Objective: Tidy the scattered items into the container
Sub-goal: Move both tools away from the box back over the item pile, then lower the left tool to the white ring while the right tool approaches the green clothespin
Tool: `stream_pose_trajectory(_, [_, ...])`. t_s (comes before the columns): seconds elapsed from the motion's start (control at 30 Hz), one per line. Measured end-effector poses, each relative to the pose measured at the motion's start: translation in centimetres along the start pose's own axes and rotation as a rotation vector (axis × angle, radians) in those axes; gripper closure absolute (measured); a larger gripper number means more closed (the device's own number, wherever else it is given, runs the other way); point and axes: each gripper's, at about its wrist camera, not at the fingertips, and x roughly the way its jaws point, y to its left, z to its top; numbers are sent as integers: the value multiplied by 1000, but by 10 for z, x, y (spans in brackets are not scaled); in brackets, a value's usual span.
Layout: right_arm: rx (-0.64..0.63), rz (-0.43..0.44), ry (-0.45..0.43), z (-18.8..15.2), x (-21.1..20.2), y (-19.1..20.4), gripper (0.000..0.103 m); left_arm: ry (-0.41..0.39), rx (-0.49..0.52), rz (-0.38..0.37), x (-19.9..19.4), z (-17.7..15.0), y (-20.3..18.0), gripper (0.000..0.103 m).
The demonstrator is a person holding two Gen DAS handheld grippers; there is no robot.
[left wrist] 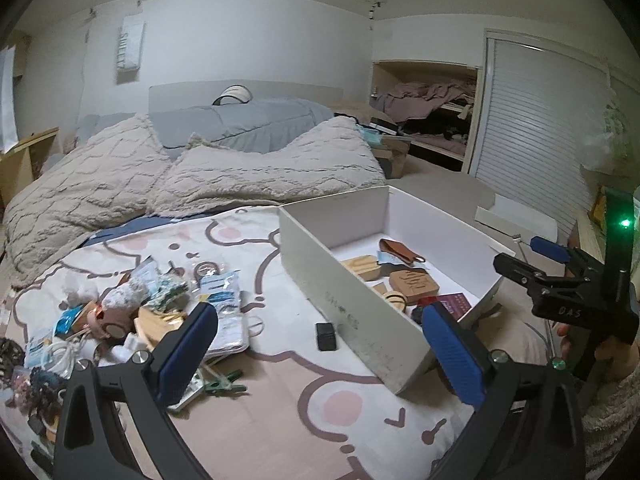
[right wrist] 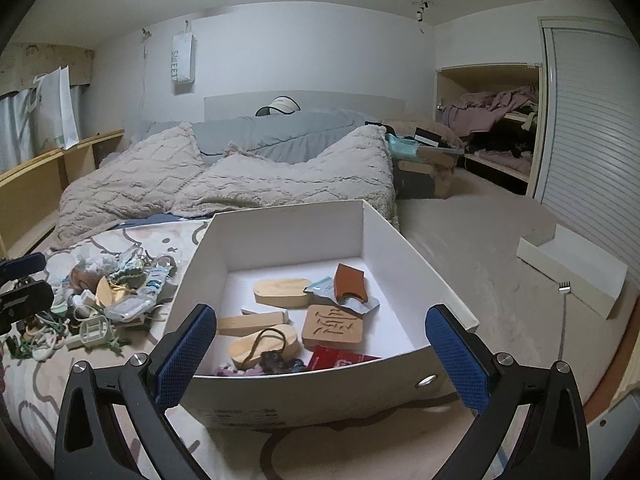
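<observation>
Left wrist view, left to right: pile of scattered items (left wrist: 132, 312) heaped on the cartoon-print blanket (left wrist: 280, 412) — packets, a fuzzy toy, cords, wooden pieces. Green clip (left wrist: 224, 386) lies at the pile's near edge, just beside the left pad. Left gripper (left wrist: 320, 356) held above the blanket, jaws spread wide, nothing between them. Small black block (left wrist: 326, 335) lies alone on the blanket, just beside the box wall. White box (left wrist: 352, 300) right of centre. Right gripper (left wrist: 550, 250) visible at far right, beyond the box.

Right wrist view: same pile (right wrist: 108, 296) at left, touching the box's left wall. Box (right wrist: 280, 396) sits centre; inside lie wooden blocks (right wrist: 280, 290), a carved wooden tile (right wrist: 332, 326), a brown leather fob (right wrist: 350, 282), a red packet (right wrist: 340, 358). Right gripper (right wrist: 320, 356) over the box's near wall, jaws wide apart, empty.
</observation>
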Motion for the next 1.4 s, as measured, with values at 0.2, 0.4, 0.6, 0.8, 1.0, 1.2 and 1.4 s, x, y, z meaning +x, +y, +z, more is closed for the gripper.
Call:
stream_pose_trajectory(0.2, [-4, 22, -13, 4, -4, 21, 0, -5, -52, 65, -15, -9, 30, 0])
stream_pose_trajectory(0.4, [-41, 54, -27, 9, -4, 56, 0, -26, -84, 158, -40, -13, 63, 0])
stream_pose_trajectory(0.6, [-64, 106, -48, 16, -7, 90, 0, -80, -128, 237, -72, -14, 100, 0])
stream_pose_trajectory(0.8, [-73, 164, -57, 22, -3, 121, 0, -123, -158, 321, -96, -19, 132, 0])
stream_pose_trajectory(1.0, [-82, 218, -39, 20, 9, 149, 0, -125, -198, 398, -100, -32, 162, 0])
stream_pose_trajectory(1.2, [-119, 253, -2, 12, 30, 176, 0, -114, -261, 453, -94, -50, 185, 0])
stream_pose_trajectory(1.4, [-148, 272, 54, -1, 51, 194, 0, -70, -277, 484, -81, -70, 196, 0])
